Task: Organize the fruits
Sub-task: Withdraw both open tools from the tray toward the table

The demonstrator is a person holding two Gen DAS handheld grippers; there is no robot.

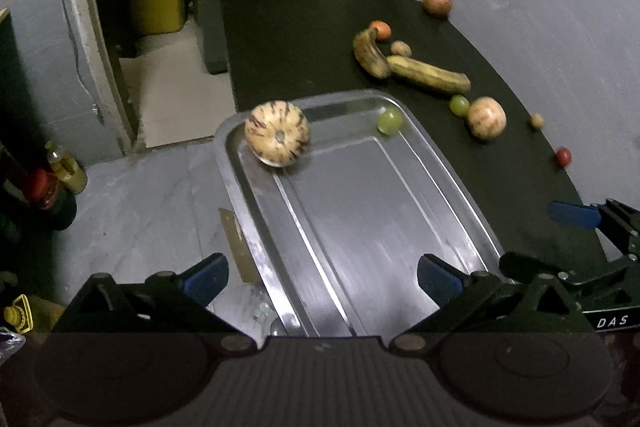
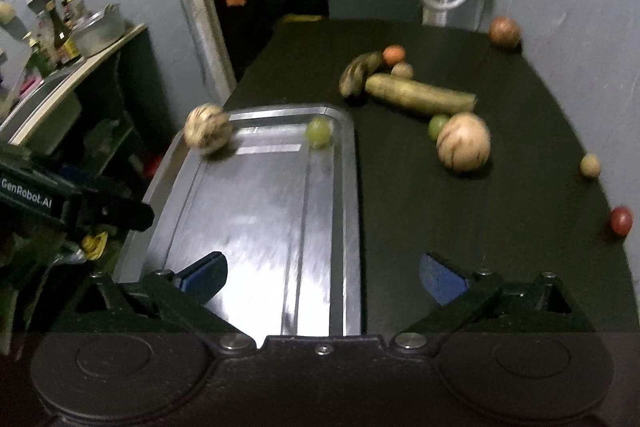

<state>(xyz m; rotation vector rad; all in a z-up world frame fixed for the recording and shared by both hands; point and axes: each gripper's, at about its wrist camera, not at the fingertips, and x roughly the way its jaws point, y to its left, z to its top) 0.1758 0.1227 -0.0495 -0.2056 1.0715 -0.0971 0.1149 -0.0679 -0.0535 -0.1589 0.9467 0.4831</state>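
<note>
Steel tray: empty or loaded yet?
Partly loaded. The steel tray holds a striped melon at its far-left corner and a green grape at the far-right corner; the rest is bare metal.

A tray [image 1: 360,211] sits at the left edge of a table [image 1: 304,39], a melon [image 1: 277,133] in its far left corner and a grape [image 1: 389,121] in its far right. On the table right of the tray lie two bananas [image 1: 428,74], a second grape [image 1: 459,105] touching a second melon [image 1: 486,117], and smaller fruits scattered behind and right
</note>
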